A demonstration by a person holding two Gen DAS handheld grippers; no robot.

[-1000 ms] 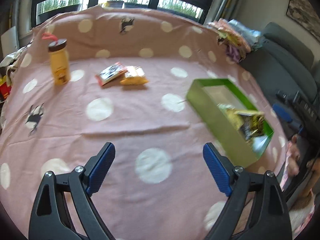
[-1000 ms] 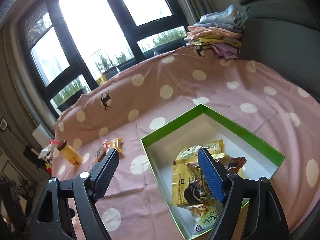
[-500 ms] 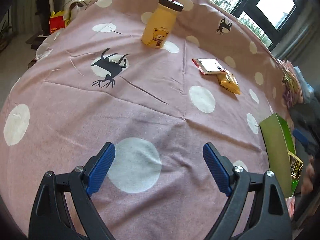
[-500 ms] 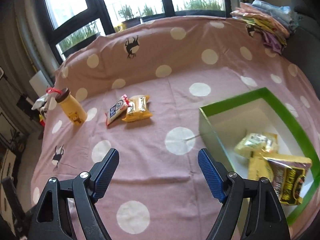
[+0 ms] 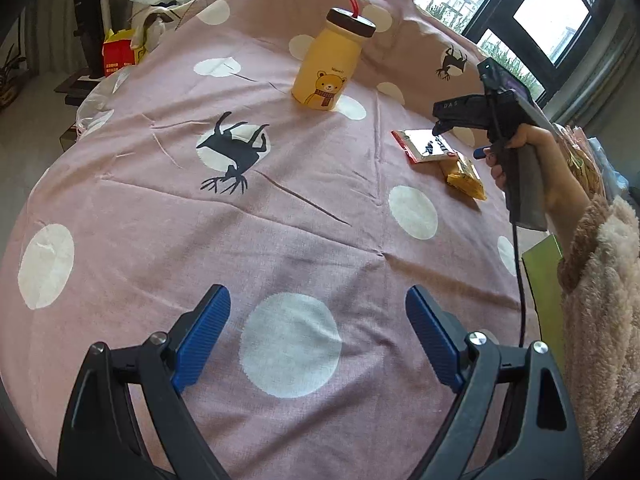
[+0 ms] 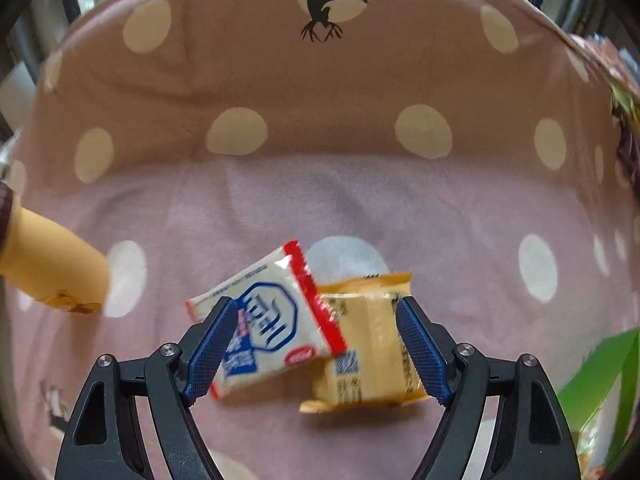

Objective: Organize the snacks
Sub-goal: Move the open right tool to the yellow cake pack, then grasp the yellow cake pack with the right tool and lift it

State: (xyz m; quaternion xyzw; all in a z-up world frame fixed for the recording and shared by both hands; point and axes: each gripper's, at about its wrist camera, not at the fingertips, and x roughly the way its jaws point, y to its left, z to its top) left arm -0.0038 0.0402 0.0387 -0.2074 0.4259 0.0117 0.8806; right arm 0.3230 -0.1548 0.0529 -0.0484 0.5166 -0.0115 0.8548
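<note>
Two snack packets lie side by side on the pink dotted cloth: a white one with red edges [image 6: 272, 320] [image 5: 424, 146] overlapping a yellow one [image 6: 368, 344] [image 5: 464, 174]. My right gripper [image 6: 316, 344] is open, its blue fingers spread to either side of the pair, just above them. In the left wrist view the right gripper's body [image 5: 480, 116] hangs over the white packet, held by a hand. My left gripper [image 5: 318, 340] is open and empty above a white dot on the cloth, well short of the packets. The green box [image 6: 600, 376] [image 5: 546, 280] is at the right.
A yellow bear bottle [image 5: 330, 68] [image 6: 52, 268] stands upright left of the packets. A sleeve and arm [image 5: 600, 320] cross the right side. Folded clothes [image 6: 624, 92] lie at the far right edge. Bags and clutter [image 5: 132, 40] lie beyond the far left edge.
My right gripper has swung away from the green box and closed in low over the two packets. My left gripper has turned left and moved closer to the bottle.
</note>
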